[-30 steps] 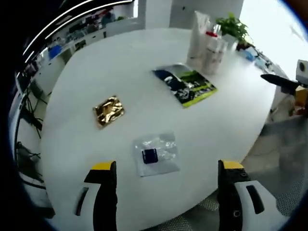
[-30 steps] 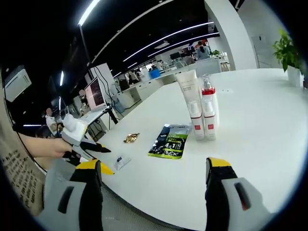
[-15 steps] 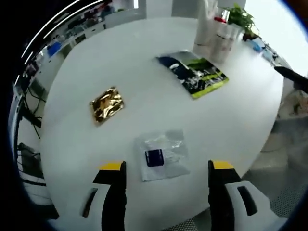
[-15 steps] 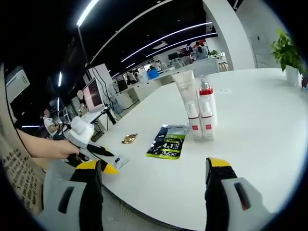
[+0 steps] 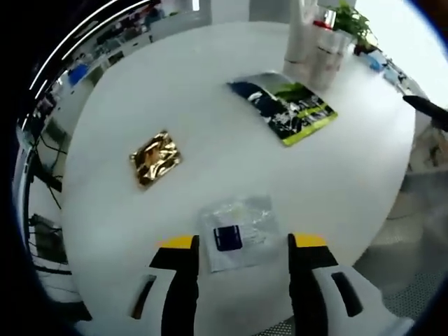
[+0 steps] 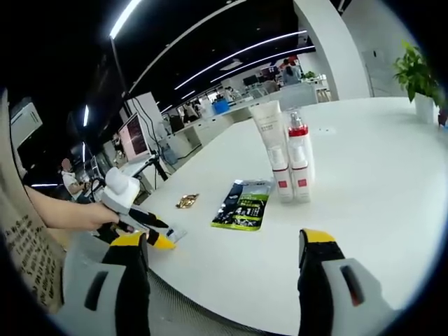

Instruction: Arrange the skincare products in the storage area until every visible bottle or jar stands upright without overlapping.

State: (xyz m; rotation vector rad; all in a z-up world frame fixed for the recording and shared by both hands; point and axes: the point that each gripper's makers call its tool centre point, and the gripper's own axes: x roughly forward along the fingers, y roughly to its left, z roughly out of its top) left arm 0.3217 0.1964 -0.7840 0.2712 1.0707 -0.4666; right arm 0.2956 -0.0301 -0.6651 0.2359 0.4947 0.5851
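A white tube (image 6: 267, 133) and two red-and-white bottles (image 6: 292, 166) stand upright together on the round white table (image 6: 364, 182); they also stand at the far edge (image 5: 315, 43) in the left gripper view. A clear sachet with a blue square (image 5: 235, 234) lies flat between the jaws of my left gripper (image 5: 243, 243), which is open and low over it. From the right gripper view, the left gripper (image 6: 143, 227) sits at the table's near-left edge, held by a hand. My right gripper (image 6: 225, 239) hangs open off the table's front edge, holding nothing.
A gold sachet (image 5: 155, 157) and a green-and-black sachet (image 5: 283, 108) lie flat mid-table. A potted plant (image 6: 416, 77) stands at the far right. The right gripper's dark tip (image 5: 427, 108) pokes in beyond the table edge. Desks and monitors (image 6: 136, 136) fill the background.
My left gripper has come down closer to the clear sachet and its jaws have narrowed around it. The right gripper has barely moved.
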